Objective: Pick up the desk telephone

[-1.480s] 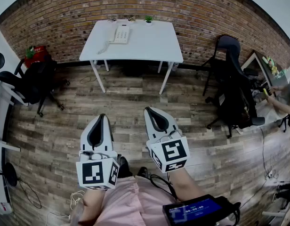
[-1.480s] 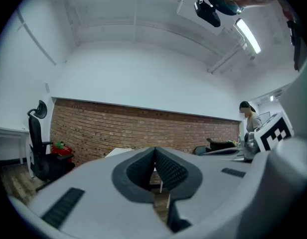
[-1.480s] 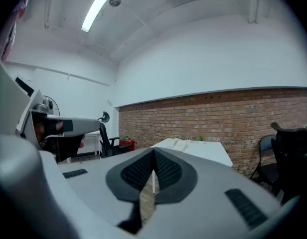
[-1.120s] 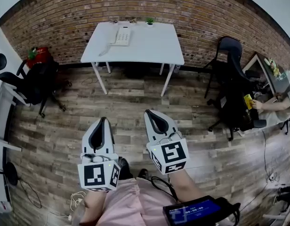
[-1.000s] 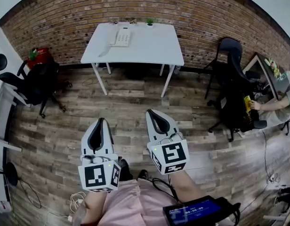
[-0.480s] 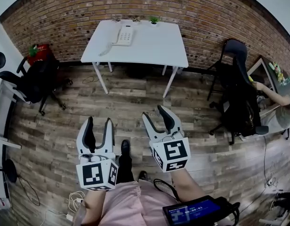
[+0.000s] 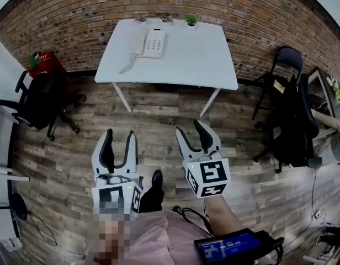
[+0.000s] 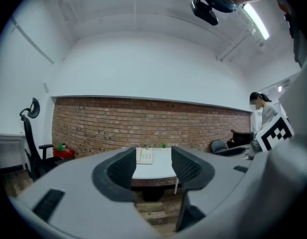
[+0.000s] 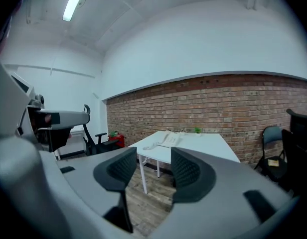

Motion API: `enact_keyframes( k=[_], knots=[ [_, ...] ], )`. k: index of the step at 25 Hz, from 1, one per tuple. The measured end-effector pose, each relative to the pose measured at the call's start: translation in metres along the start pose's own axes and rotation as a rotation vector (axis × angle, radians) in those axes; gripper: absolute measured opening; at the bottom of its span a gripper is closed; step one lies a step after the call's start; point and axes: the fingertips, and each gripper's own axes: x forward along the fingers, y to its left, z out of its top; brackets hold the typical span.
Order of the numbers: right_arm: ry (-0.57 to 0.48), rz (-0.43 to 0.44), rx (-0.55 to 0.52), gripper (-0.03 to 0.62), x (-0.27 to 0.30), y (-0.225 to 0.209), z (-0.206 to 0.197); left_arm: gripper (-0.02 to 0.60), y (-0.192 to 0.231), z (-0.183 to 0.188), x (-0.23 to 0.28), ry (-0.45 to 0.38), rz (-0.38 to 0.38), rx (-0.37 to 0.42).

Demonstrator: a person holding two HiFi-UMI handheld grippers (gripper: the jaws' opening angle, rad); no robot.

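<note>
Holding left gripper (image 7: 120, 132), right gripper (image 7: 191, 127) out front, both jaws parted, empty, ready for grab. Desk telephone (image 7: 152, 42) sits well ahead, back-left on white table (image 7: 203, 54); I must close in.

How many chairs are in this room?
3: left chair left of the desk, far right chair by the brick wall, near right chair closer. Others may be hidden.
</note>
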Motion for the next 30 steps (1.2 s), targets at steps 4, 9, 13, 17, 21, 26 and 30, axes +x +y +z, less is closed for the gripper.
enact_keyframes(
  k=[4,9,13,17,21,26,30],
  knots=[
    [0.004,-0.016,0.011,0.216,0.047,-0.008,0.016,0.222,0.023,0.013,0.046,-0.009,-0.015,0.008],
    [-0.018,-0.039,0.009,0.210,0.086,-0.013,0.042,0.222,0.047,0.030,0.091,-0.040,-0.034,0.016],
    [-0.031,-0.053,-0.004,0.202,0.105,-0.018,0.055,0.222,0.053,0.033,0.118,-0.045,-0.054,0.016],
    [-0.037,-0.065,-0.010,0.201,0.120,-0.025,0.065,0.222,0.054,0.027,0.139,-0.025,-0.082,0.028],
    [-0.029,-0.073,-0.005,0.199,0.135,-0.037,0.064,0.224,0.051,0.016,0.160,0.007,-0.101,0.020],
    [-0.013,-0.077,0.007,0.199,0.158,-0.052,0.059,0.229,0.050,-0.002,0.186,0.053,-0.121,0.018],
    [-0.007,-0.085,0.012,0.199,0.183,-0.070,0.059,0.232,0.050,-0.013,0.216,0.078,-0.134,0.019]
  ],
)
